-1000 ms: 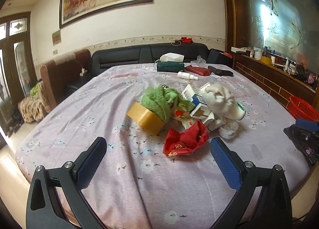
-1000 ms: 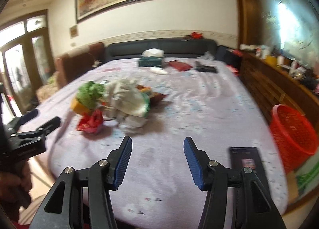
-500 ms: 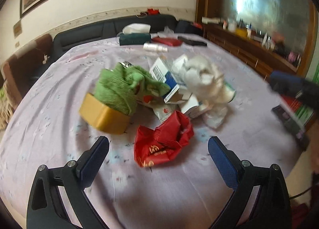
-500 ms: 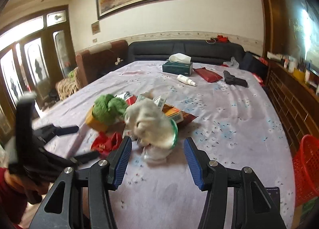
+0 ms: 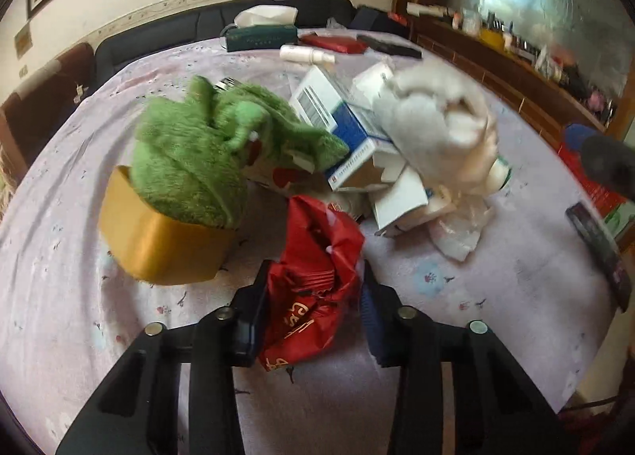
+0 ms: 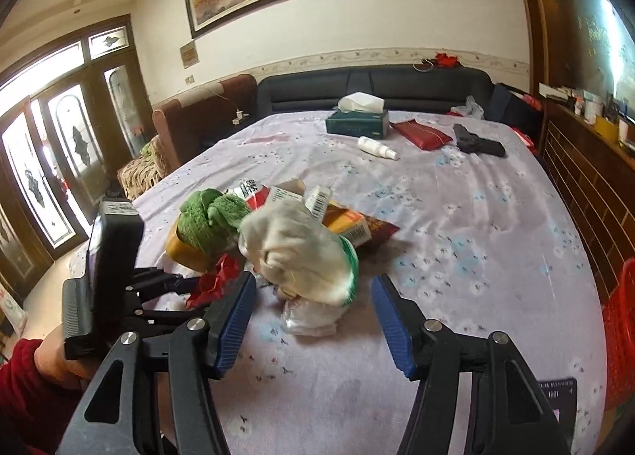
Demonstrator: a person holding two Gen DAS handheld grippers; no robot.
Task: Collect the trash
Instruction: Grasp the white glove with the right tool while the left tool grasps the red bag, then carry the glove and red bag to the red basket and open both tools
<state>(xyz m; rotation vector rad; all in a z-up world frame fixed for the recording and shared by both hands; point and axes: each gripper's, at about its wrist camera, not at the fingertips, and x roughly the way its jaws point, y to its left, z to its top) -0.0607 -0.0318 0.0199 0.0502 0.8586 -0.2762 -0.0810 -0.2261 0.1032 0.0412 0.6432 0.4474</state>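
Centrally, trash pile [image 6: 285, 240] clutters lilac floral tablecloth [image 6: 476, 225] beside sofa [image 6: 377, 86].

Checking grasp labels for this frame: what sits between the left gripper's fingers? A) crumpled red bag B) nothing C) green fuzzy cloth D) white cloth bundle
A: in the left wrist view the left gripper has closed its fingers against both sides of the crumpled red bag, while the green fuzzy cloth and white cloth bundle lie farther back on the table.
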